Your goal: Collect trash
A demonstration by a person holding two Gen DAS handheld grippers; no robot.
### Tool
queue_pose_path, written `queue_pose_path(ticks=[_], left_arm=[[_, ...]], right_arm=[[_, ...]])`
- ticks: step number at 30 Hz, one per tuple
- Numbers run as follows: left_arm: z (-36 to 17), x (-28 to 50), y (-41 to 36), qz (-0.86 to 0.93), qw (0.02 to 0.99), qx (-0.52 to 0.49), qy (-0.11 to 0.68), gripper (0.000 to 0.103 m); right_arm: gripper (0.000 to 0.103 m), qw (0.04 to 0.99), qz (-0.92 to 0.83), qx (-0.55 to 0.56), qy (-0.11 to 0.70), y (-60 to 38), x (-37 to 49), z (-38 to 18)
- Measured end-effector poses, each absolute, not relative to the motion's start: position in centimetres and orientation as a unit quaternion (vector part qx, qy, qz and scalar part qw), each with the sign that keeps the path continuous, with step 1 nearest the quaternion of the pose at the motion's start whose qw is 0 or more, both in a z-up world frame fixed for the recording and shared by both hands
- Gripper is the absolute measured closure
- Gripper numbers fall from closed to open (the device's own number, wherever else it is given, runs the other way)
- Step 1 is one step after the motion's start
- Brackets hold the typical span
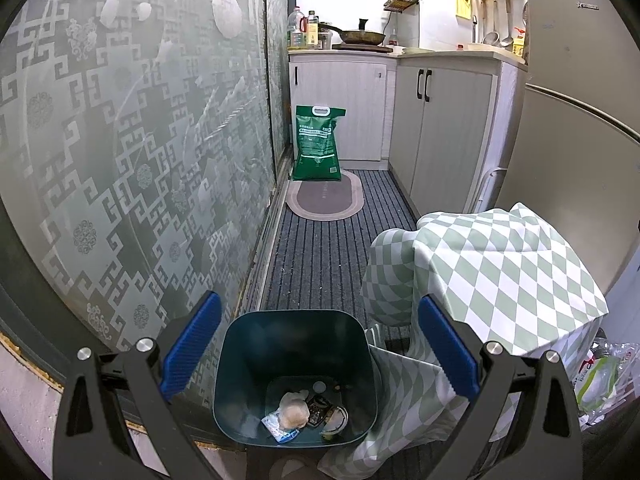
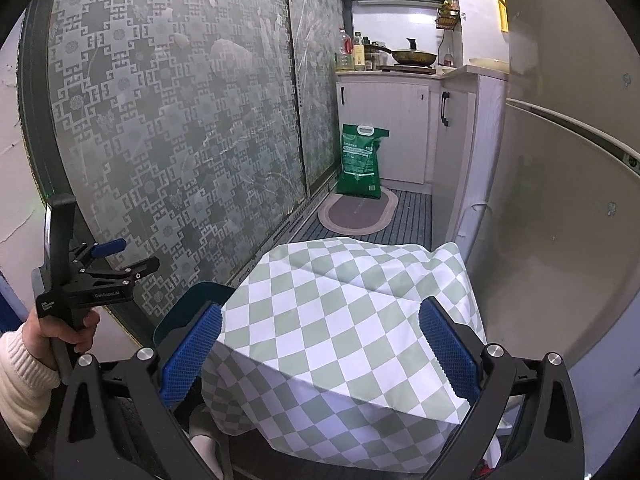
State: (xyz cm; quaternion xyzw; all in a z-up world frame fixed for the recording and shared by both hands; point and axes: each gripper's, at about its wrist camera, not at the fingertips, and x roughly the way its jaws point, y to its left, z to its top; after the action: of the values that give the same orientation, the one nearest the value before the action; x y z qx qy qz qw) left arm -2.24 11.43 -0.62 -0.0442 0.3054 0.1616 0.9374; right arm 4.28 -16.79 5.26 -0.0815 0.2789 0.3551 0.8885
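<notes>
I hold my left gripper (image 1: 320, 344) with jaws apart above the trash bin (image 1: 296, 376) on the floor, probably because its load now lies inside. My right gripper (image 2: 320, 348), jaws also apart and empty, hangs over the checkered cloth (image 2: 340, 320), ready for more.

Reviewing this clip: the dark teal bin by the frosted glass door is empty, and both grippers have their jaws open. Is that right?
Not quite. The left wrist view shows the teal bin already has trash at its bottom: wrappers and a crumpled wad. The rest stands: the left gripper and right gripper both have their jaws open, holding nothing.
</notes>
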Motion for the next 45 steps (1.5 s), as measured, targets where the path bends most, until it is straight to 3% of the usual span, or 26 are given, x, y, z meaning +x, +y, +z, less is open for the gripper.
queue_pose_path(ticks=[45], left_arm=[[-0.81,-2.26,11.25,0.161,0.937,-0.044,0.308,0.003]], right_arm=[[0.003,0.890,0.357,-0.078,0.274,-16.87,4.17,5.56]])
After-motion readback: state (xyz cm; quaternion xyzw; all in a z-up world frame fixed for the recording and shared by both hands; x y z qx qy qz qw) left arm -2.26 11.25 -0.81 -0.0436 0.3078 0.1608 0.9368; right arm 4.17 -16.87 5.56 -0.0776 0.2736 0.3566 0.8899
